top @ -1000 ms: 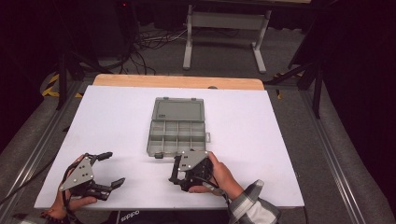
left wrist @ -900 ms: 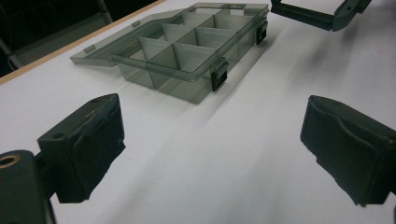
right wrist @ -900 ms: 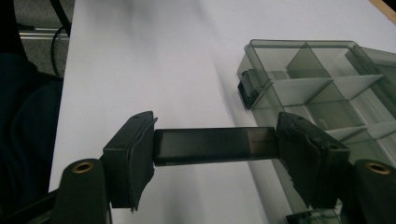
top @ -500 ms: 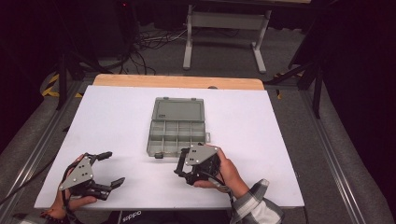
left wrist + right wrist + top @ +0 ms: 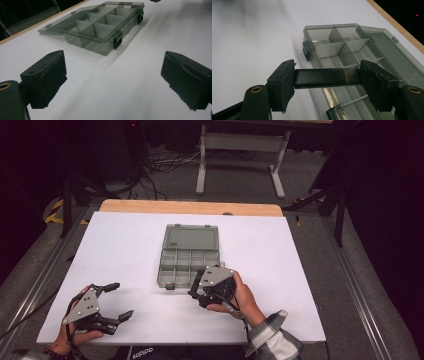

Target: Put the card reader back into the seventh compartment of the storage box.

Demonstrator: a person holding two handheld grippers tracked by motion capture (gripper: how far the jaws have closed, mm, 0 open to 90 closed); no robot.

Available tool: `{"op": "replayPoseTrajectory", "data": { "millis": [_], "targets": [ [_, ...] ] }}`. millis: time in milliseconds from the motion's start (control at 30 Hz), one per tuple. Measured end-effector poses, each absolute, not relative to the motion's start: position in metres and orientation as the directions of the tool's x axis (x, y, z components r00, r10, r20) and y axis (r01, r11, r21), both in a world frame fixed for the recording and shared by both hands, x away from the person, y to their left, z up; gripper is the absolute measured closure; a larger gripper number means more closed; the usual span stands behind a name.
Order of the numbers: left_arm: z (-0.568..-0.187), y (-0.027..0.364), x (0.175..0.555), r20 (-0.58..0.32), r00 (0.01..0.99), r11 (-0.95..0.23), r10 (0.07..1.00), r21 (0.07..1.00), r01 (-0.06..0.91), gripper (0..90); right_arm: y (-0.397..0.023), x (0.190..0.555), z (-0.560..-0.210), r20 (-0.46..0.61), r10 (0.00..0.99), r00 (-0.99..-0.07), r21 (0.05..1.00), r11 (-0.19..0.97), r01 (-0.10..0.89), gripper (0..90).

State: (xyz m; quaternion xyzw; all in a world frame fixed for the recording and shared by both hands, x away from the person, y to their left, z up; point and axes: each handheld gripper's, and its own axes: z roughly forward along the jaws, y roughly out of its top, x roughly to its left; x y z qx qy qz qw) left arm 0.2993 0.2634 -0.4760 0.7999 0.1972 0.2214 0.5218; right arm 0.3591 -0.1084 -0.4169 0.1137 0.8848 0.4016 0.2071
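The right gripper [image 5: 327, 78] pinches a short dark bar [image 5: 325, 77] end to end, 1 pad pressed on each end, so the piece spans the gap level between the 2 black jaws. In the right gripper view it hangs just above the near edge of an open smoky-grey compartment box [image 5: 342, 47] — whether it touches the rim cannot be told. The box's dividers split the tray into small square cells, and its lid lies flat on the table beyond them. 2 dark latches sit on the front wall.

From above, the right gripper [image 5: 200, 290] sits at the front right corner of the box [image 5: 187, 252], hand wrapped behind it.

The left gripper [image 5: 113, 82] has its jaws spread wide with bare table between the pads, the box [image 5: 100, 25] well ahead of it. In the high view the left gripper [image 5: 117, 301] rests near the front left of the white table [image 5: 125, 240], well apart from the box.
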Motion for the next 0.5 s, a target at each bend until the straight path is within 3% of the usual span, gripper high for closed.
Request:
{"op": "replayPoseTrajectory", "data": {
  "millis": [500],
  "targets": [
    [-0.476,0.264,0.299,0.151,0.825,-0.379,0.544,0.922,0.082,7.2,-0.112,0.389,-0.423,-0.227,0.489,-0.842,0.789,0.599,0.135,31.1]
  ]
}}
